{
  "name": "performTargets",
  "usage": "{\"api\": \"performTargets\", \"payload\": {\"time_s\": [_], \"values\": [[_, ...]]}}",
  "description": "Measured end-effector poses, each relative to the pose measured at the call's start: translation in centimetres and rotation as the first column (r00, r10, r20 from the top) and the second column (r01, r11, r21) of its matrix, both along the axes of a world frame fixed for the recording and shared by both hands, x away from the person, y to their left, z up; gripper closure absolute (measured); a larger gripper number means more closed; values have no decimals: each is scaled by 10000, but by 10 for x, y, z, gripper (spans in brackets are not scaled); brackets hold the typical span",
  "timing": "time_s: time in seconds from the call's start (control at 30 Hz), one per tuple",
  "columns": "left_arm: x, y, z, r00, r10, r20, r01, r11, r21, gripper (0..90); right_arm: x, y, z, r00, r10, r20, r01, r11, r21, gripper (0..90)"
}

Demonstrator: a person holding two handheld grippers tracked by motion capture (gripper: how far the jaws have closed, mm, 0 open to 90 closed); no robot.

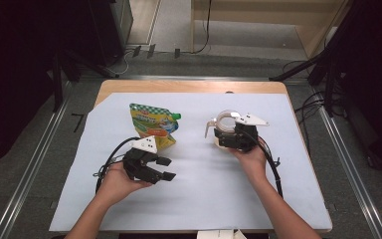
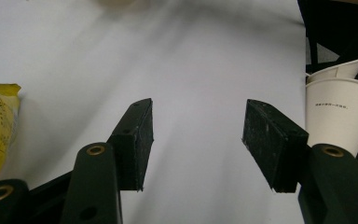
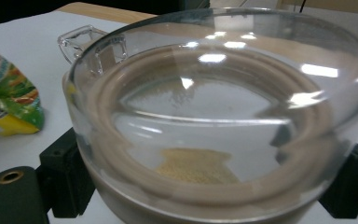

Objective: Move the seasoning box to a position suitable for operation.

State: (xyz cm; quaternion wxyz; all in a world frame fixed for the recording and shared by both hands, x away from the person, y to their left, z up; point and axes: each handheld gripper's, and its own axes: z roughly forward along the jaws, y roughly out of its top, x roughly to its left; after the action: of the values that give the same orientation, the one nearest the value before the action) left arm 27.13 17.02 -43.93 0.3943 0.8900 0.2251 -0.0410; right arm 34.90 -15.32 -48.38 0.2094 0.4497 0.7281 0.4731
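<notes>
Gripping clear glass lidded jar [image 3: 214, 126] between right gripper [image 1: 237, 133] fingers; left gripper [image 1: 165, 169] fingers half open, empty. Print on white paper cup [image 2: 335, 114] and yellow-green spouted pouch [image 1: 154, 127] illegible.

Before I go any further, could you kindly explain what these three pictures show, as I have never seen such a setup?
No robot here: a person at a table holds a hand-held two-jaw tool in each hand. One picture looks down from above; the other two come from cameras riding on the tools.

The table carries a pale sheet. On it lies a colourful spouted refill pouch. The left gripper hangs over bare sheet, jaws apart, nothing between them.

The right gripper is closed on a clear glass jar with a beige seal ring, a handle and some yellowish grains inside. The left gripper view also shows white paper cups near the edge.
</notes>
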Motion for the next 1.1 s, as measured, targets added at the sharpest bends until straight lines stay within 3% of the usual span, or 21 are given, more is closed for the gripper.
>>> {"api": "performTargets", "payload": {"time_s": [0.3, 0.43, 0.6, 0.87, 1.1], "values": [[5, -2, -2, 9998, -41, -214, 40, 10000, -70, 434, -16, 5, 4, 9994, 359, -8, -359, 9993, -77, 115], [7, -5, -3, 9997, -105, -227, 104, 9999, -31, 434, -24, 8, 5, 9971, 686, -328, -684, 9976, 82, 116], [11, -7, -3, 9997, -123, -226, 121, 9999, -93, 434, -40, 20, 5, 9900, 1357, -374, -1360, 9907, -52, 116], [13, -7, -3, 9996, -144, -245, 141, 9998, -120, 433, -56, 31, 3, 9815, 1874, -382, -1880, 9821, -137, 116], [14, -3, -1, 9999, 57, -152, -59, 9999, -134, 440, -68, 45, 0, 9670, 2523, -358, -2528, 9674, -108, 116]]}}
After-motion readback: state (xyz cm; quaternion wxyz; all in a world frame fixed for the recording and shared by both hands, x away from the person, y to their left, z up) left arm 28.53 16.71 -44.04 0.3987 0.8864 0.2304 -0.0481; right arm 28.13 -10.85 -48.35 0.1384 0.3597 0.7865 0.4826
